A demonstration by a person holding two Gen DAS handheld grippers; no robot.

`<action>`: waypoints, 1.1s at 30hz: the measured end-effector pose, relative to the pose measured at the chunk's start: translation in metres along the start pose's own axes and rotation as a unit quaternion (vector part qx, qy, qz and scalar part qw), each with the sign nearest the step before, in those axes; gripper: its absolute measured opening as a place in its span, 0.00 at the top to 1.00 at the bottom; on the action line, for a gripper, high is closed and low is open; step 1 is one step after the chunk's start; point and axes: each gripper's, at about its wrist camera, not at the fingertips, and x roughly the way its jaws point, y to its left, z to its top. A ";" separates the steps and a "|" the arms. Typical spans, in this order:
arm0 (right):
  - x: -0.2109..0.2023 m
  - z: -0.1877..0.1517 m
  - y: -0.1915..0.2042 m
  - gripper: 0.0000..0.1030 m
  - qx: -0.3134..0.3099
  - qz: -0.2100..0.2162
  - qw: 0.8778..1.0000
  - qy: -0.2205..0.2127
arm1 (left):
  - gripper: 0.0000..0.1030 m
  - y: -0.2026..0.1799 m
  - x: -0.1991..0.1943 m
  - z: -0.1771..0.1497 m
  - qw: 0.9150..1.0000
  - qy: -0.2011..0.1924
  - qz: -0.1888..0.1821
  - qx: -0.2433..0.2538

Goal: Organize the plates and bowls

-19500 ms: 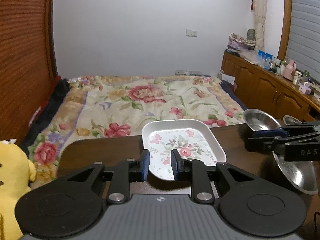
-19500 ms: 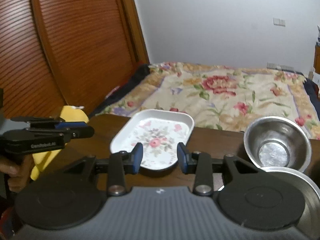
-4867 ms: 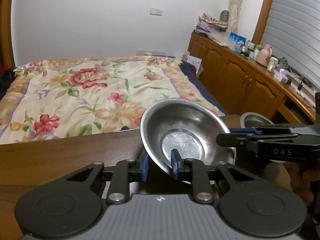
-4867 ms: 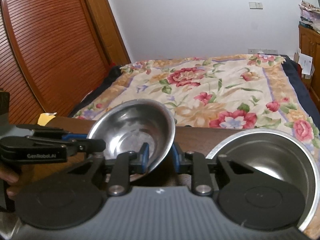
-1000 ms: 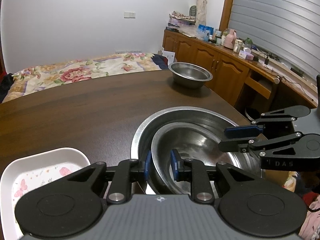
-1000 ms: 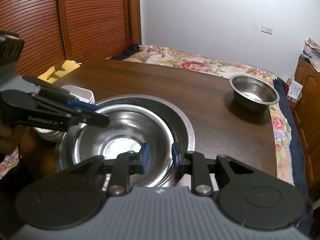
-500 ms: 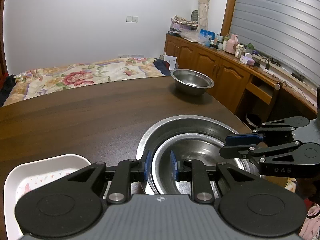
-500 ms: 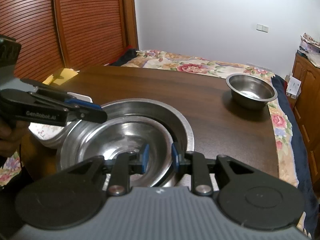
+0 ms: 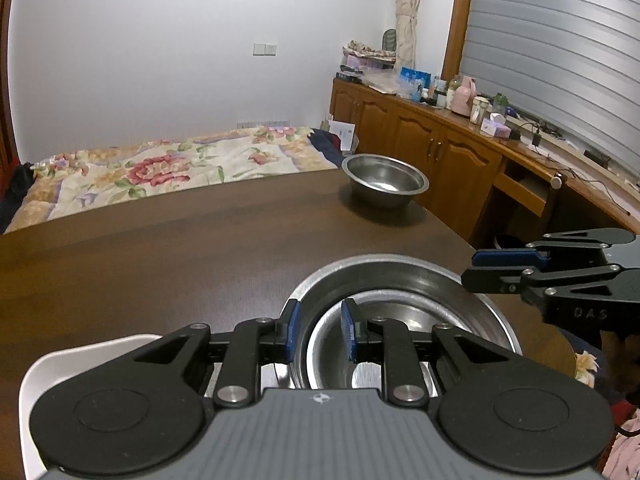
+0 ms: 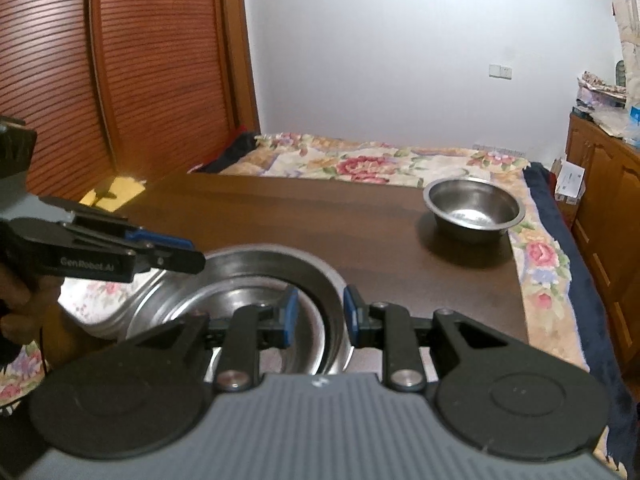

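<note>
A smaller steel bowl [image 9: 408, 316] [image 10: 232, 304] sits nested inside a large steel bowl [image 9: 400, 266] [image 10: 272, 254] at the near edge of the dark wooden table [image 9: 160, 248]. My left gripper [image 9: 321, 330] [image 10: 192, 256] is shut on the smaller bowl's left rim. On the opposite side, my right gripper [image 10: 320, 316] [image 9: 470, 274] is shut on its right rim. A third, deeper steel bowl [image 9: 384, 180] [image 10: 474, 204] stands alone at the table's far right corner. A white floral plate [image 9: 80, 352] [image 10: 96, 292] lies left of the nested bowls.
A bed with a floral cover [image 9: 160, 168] lies past the table's far edge. Wooden cabinets [image 9: 440, 152] with clutter on top run along the right wall. A person's hand [image 10: 16, 300] holds the left gripper. Bare table surface stretches between the nested bowls and the far bowl.
Over the last second both grippers have lowered the smaller bowl deeper into the large bowl. About five seconds ago they carried it tilted in the air.
</note>
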 end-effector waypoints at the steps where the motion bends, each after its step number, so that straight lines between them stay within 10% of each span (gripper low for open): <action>1: -0.002 0.001 -0.001 0.74 0.001 -0.001 1.000 -0.004 | 0.76 -0.001 0.000 0.002 1.000 -0.001 0.001 0.003; 33: 0.064 0.035 -0.131 0.50 0.067 -0.083 0.992 -0.060 | 0.55 -0.013 0.112 0.100 0.999 0.021 0.005 0.037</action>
